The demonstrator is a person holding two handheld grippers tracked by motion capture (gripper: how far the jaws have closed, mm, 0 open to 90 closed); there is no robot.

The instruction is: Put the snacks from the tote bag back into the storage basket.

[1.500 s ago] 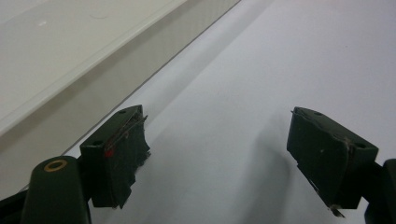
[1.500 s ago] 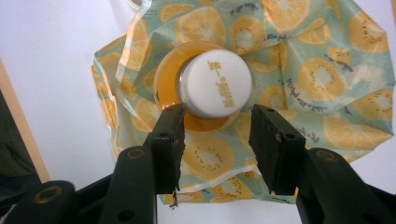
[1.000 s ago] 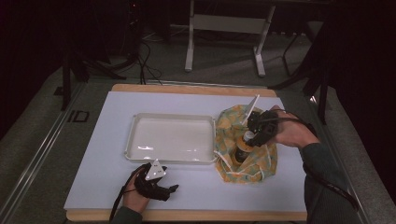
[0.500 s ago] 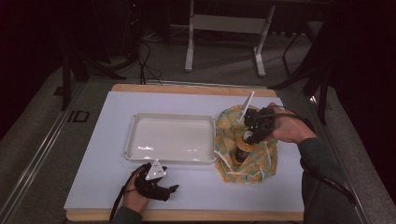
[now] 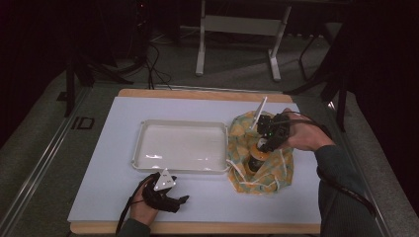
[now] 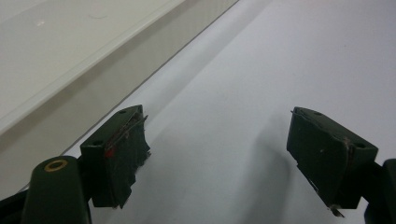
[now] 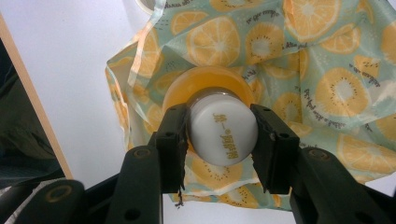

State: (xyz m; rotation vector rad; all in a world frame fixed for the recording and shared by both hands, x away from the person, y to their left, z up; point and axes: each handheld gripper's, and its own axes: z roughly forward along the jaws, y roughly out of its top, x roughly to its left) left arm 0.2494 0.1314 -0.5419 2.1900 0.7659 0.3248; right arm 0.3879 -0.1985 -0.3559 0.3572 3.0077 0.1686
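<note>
While right tongs (image 7: 223, 140) pinch white-capped bottle (image 7: 223, 133) on fruit-print cloth (image 7: 299, 60) | left tongs (image 6: 219, 154) agape, empty

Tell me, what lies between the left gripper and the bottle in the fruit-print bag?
In the high view, only bare white table lies between the left gripper and the bottle; the tray sits behind.

Items on the surface (image 5: 197, 207), counted:
- Tray (image 5: 141, 148), cream, shallow: one.
- Cloth (image 7: 299, 60), printed with citrus slices (crumpled, toward the right edge): one.
- Jar (image 7: 223, 135) with white lid, standing on the cloth: one.
- Handheld grippers: two, the left gripper (image 6: 219, 154) and the right gripper (image 7: 219, 149), each with two black fingers (image 6: 119, 149).
</note>
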